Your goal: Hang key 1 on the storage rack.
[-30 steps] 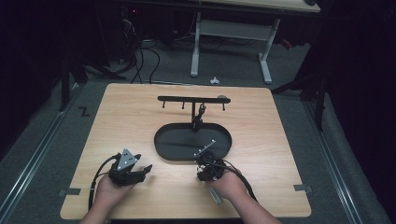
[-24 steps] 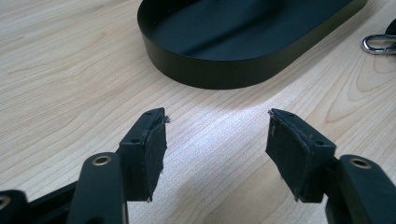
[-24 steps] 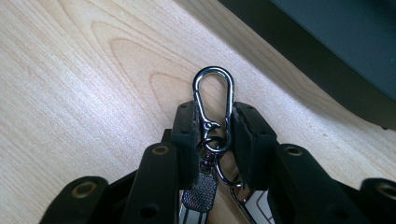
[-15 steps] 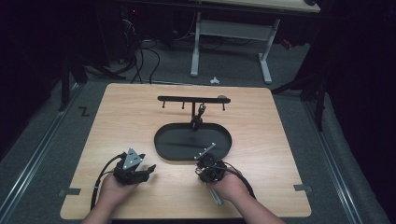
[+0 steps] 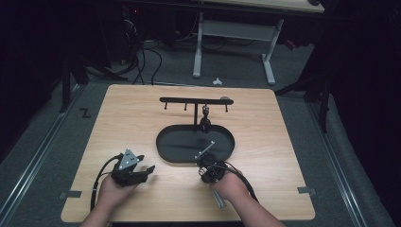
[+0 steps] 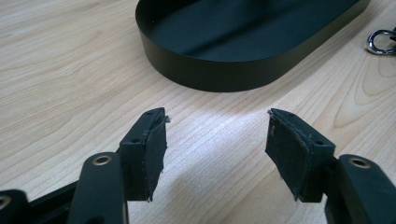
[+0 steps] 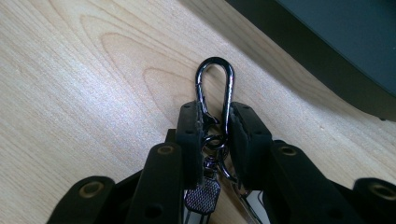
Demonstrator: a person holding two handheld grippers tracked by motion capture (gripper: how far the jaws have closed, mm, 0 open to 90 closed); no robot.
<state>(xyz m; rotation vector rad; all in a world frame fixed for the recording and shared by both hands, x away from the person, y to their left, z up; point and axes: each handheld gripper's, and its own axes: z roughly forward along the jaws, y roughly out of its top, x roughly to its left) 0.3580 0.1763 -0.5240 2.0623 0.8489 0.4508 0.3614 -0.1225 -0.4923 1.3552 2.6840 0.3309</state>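
Note:
A dark metal carabiner clip with a small key ring below it lies on the wooden table, just in front of the black oval tray. My right gripper has just been closing and is shut on the clip's lower part, with the loop sticking out past the fingertips. In the high view the right gripper sits at the tray's near right rim. My left gripper rests low on the table left of the tray, open. Between its fingertips there is only bare wood, and the tray wall lies ahead.
A black hook rack on a post rises from the tray's far side, with a small dark item hanging from it. A shiny metal ring lies on the wood at the right of the left gripper view.
The left gripper has edged a little to the right, toward the tray. The right hand has stayed in place at the tray's near rim.

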